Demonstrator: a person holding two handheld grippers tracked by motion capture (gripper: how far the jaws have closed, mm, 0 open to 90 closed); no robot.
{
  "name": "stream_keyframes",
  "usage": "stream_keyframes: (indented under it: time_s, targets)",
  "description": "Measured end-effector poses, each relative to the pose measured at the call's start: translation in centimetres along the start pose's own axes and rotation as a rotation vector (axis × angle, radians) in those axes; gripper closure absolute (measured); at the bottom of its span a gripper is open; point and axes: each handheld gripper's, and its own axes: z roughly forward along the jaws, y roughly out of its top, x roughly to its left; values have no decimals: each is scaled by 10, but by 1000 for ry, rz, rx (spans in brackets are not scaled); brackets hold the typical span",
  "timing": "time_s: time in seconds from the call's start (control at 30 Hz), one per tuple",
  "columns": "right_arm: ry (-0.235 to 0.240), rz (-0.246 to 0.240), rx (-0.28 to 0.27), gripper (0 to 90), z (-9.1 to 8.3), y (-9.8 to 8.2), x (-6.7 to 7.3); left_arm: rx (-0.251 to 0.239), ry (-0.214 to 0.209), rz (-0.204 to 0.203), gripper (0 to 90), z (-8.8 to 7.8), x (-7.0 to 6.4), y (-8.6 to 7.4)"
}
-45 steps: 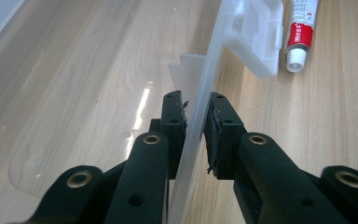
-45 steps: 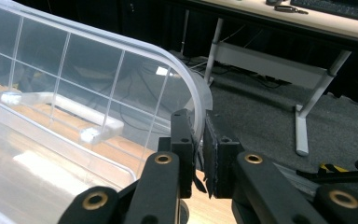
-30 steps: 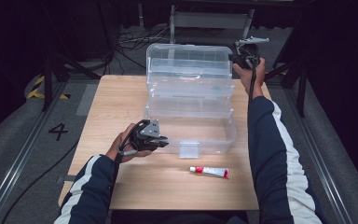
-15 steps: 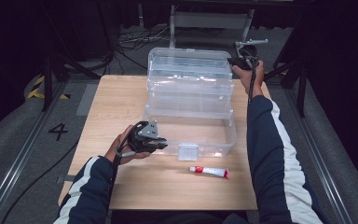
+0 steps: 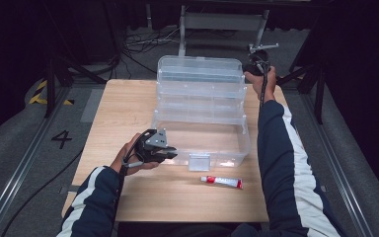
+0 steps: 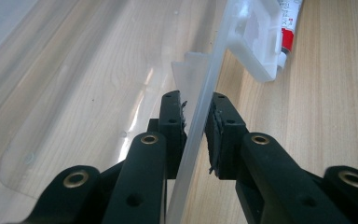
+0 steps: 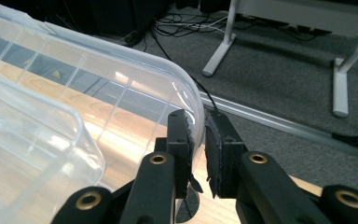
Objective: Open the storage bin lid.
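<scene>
Pulling unevenly risks slippage: left tool (image 6: 196, 128) clamps the box wall (image 6: 200, 93), right tool (image 7: 196, 140) clamps the lid rim (image 7: 193, 105)

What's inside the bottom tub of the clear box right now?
The bottom tub looks empty; wood grain shows through its floor. The left claw clamps its front wall. The red-and-white tube lies outside.

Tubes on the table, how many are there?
1. The tube, white with red ends, lies flat on the table in front of the clear plastic box, near its latch. Nothing else like it shows inside the box.
</scene>
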Motion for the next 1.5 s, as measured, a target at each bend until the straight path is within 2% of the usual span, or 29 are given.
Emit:
stream_keyframes:
  time_s: [0.13, 0.2, 0.23, 0.27, 0.33, 0.37, 0.5, 0.57, 0.67, 0.9, 1.17, 1.27, 1.33, 1.37, 1.5]
  targets:
    - [7, 13, 17, 802, 5, -3, -2, -3, -2, 1, 778, 0, -1, -1]
    - [23, 22, 13, 836, 5, -4, -5, 2, -1, 0, 779, -1, -2, -1]
    - [28, 31, -3, 900, 4, -5, -7, 4, 4, 11, 780, -1, -3, -1]
    - [75, 45, -27, 900, 1, -4, -11, -1, 0, 6, 781, -1, -3, -1]
    - [45, -10, 42, 899, 2, -3, -9, -1, 0, 9, 782, -1, -2, -1]
    - [42, -17, 52, 899, 3, -3, -9, -1, 0, 9, 783, -1, -2, -1]
    - [37, 0, 35, 899, 2, -5, -9, -2, 1, 15, 784, -1, -2, -1]
    - [19, -18, 40, 893, 1, -5, -6, -1, -2, 13, 783, -1, -2, -1]
    - [18, -18, 35, 882, -1, -4, -6, 2, 0, 8, 782, -2, -2, -2]
    - [2, -43, 31, 872, -15, -3, -7, -9, -1, 6, 781, -2, -2, -3]
    - [4, -53, 13, 853, -31, -6, -4, -9, -1, 2, 780, -2, -2, -3]
    - [6, -79, 8, 853, -41, -8, 0, -10, -1, 3, 780, -2, -2, -3]
    - [11, -81, 0, 853, -45, -8, 1, -10, 0, 7, 780, -1, -2, -3]
    - [11, -107, -2, 853, -56, -10, 5, -6, -1, 3, 780, -2, -2, -2]
    - [12, -134, 0, 854, -69, -14, 9, -3, -1, 5, 780, -2, -2, -2]
